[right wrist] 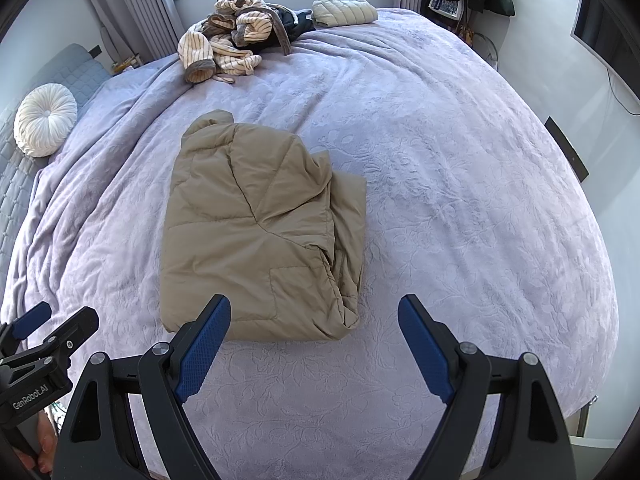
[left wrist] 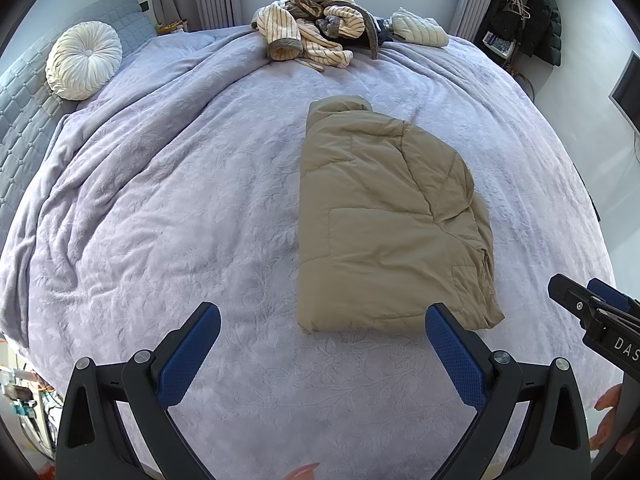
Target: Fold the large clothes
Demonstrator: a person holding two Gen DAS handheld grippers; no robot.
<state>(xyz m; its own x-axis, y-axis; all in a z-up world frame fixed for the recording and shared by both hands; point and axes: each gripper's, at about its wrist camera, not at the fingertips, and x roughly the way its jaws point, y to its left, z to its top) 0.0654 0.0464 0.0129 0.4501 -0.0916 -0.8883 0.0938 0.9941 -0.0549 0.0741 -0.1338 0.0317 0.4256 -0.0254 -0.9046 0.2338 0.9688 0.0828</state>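
I am holding my left tool [left wrist: 322, 320] above the near part of the bed [left wrist: 160, 200], its two blue pads standing wide apart with nothing between them but the lilac blanket [left wrist: 248, 380] below. My right tool [right wrist: 314, 312] is hanging the same way just beside it, jaws spread wide and gripping nothing; its left pad [right wrist: 208, 344] is showing in front of the near edge of the jacket [right wrist: 256, 232], but I cannot tell that it is touching the cloth. The tan quilted jacket is lying folded into a thick, roughly rectangular bundle in the middle of the bed, its collar end pointing away from me and its looser layered edge facing the right side. At the far end of the bed a striped robe [left wrist: 316, 28] is lying in a crumpled heap, with a dark garment [right wrist: 298, 24] partly under it and a pale quilted garment [left wrist: 418, 28] folded just beside that. A round white cushion [left wrist: 84, 60] is leaning against the grey padded headboard [left wrist: 24, 120] at the left.
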